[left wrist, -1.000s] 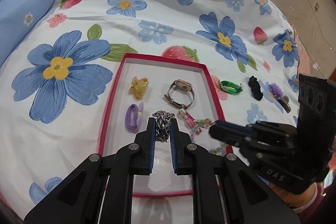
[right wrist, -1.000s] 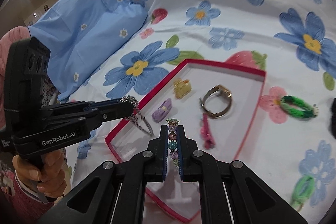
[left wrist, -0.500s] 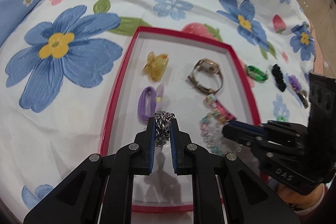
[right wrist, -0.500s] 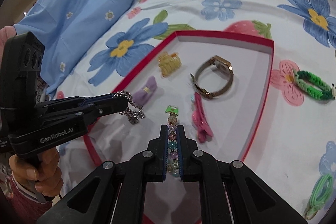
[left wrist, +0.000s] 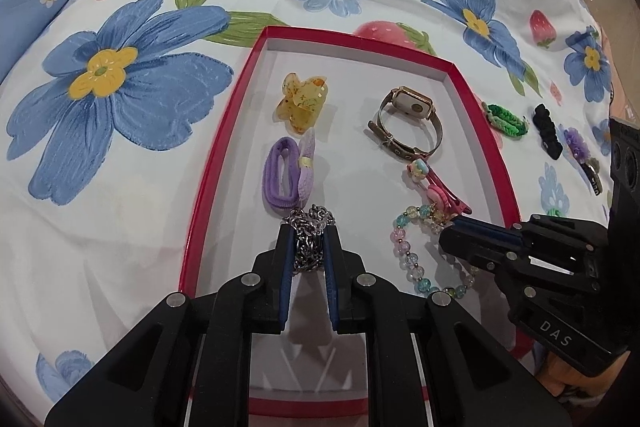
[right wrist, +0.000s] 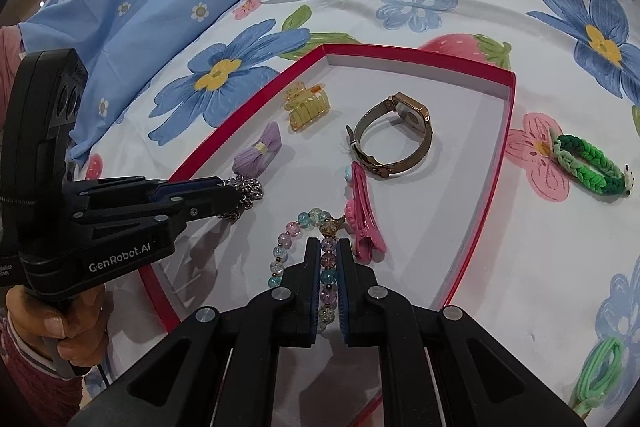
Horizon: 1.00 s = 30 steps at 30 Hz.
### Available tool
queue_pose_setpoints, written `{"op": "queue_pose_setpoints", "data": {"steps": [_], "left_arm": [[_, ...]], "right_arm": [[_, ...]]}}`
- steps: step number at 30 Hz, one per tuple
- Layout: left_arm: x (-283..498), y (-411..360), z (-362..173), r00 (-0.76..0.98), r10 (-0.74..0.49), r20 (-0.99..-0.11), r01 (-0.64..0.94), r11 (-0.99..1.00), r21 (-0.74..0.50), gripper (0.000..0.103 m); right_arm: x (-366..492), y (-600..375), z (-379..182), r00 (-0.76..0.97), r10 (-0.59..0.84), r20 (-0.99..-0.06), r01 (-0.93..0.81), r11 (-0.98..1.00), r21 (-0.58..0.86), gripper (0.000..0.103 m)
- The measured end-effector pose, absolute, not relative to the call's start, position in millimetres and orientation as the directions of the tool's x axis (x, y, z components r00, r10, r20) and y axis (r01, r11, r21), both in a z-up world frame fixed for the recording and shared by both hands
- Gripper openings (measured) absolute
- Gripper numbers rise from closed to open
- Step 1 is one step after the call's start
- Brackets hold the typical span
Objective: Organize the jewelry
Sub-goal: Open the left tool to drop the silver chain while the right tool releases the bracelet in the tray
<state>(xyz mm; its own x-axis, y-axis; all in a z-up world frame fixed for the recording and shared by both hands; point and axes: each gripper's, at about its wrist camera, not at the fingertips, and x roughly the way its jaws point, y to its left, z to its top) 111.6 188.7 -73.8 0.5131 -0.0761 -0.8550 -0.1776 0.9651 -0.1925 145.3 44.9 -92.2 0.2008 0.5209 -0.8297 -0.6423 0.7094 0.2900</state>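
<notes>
You have both pieces low over the red tray (left wrist: 208,163), ready to lay down: left gripper (left wrist: 307,227) clenched on the silver chain (left wrist: 308,239), right gripper (right wrist: 329,247) clamping the beaded bracelet (right wrist: 298,227), already resting near-right.

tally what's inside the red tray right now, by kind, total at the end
In the red tray:
Hair clips: 2, yellow claw clip, pink clip
Hair ties: 1, purple hair tie
Watches: 1, watch
Bracelets or chains: 2, silver chain in the left gripper, beaded bracelet in the right gripper
Total: 6
</notes>
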Motion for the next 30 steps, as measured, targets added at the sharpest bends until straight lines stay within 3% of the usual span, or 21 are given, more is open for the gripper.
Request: {"op": "queue_pose_setpoints", "data": {"steps": [6,14,15,18,30], "left_arm": [[110,186,-71,0.517,-0.084,-0.852,-0.170,0.965,-0.198,0.015],[102,183,-60,0.532,-0.082,-0.842,-0.167,0.966,-0.199,0.032],[100,183,-58,0.537,-0.082,-0.840,-0.170,0.964,-0.203,0.035],[94,184,-52,0.547,-0.082,-0.833,-0.176,0.962,-0.210,0.036],[69,167,-35,0.575,-0.105,-0.811,-0.162,0.957,-0.239,0.047]], "right_arm": [[146,45,-93,0.194,0.525,-0.829,-0.640,0.708,0.299,0.011],[143,42,-87,0.179,0.556,-0.812,-0.631,0.698,0.338,0.013],[141,42,-85,0.180,0.561,-0.808,-0.633,0.695,0.342,0.015],[137,37,-75,0.190,0.584,-0.789,-0.637,0.685,0.354,0.033],[121,-8,-46,0.270,0.598,-0.755,-0.614,0.711,0.343,0.034]]}}
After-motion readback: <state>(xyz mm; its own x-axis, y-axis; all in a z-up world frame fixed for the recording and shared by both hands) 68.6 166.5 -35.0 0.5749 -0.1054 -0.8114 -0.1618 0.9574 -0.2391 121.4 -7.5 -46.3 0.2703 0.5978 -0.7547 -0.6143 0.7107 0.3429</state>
